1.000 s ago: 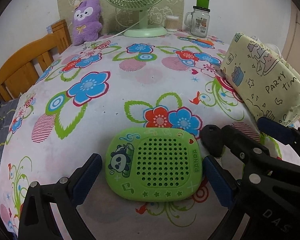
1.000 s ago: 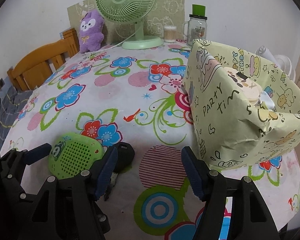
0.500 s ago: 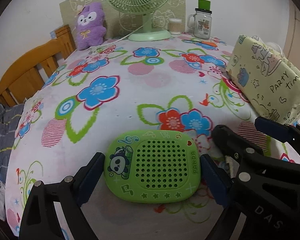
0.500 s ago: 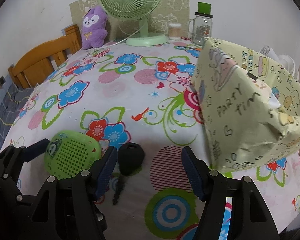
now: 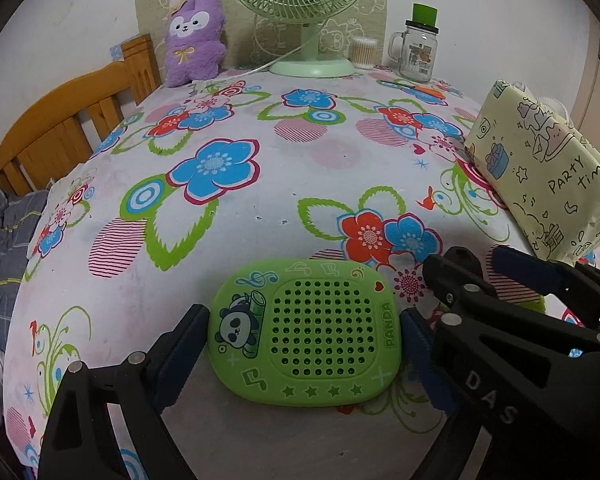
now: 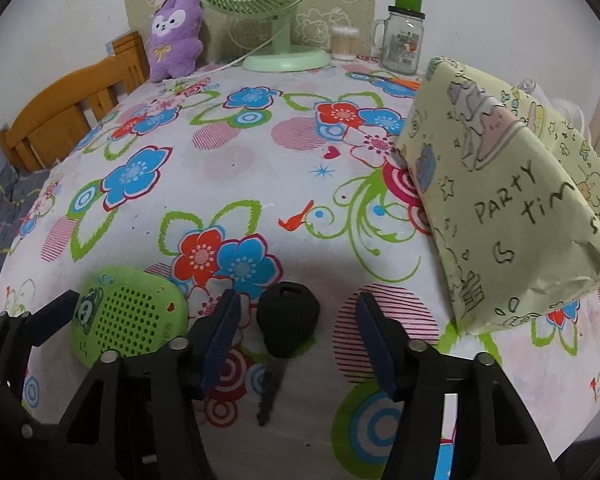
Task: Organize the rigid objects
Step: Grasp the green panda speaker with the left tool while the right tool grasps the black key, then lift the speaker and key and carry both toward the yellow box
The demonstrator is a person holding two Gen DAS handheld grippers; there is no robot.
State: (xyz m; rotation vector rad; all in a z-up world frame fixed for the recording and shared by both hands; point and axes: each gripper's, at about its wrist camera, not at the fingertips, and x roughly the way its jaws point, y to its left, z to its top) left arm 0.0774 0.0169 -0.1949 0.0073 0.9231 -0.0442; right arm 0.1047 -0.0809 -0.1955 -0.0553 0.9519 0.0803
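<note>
A green panda speaker (image 5: 306,330) lies flat between the blue pads of my left gripper (image 5: 304,338), which close against its two ends. It also shows in the right wrist view (image 6: 126,318). My right gripper (image 6: 296,336) is open, and a black key (image 6: 286,322) lies on the cloth between its fingers, nearer the left pad, with the blade pointing toward me. A yellow-green paper box (image 6: 508,208) printed "Party time" stands to the right, also seen in the left wrist view (image 5: 540,168).
The table has a flowered cloth (image 5: 228,168). At the back stand a green fan (image 5: 300,8), a purple plush toy (image 5: 194,38), a cotton-swab pot (image 5: 364,52) and a glass mug jar (image 5: 418,54). A wooden chair (image 5: 60,120) is at the left edge.
The left pads have closed in against the speaker's ends. The right gripper has shifted so the black key now lies between its fingers instead of beside the left one.
</note>
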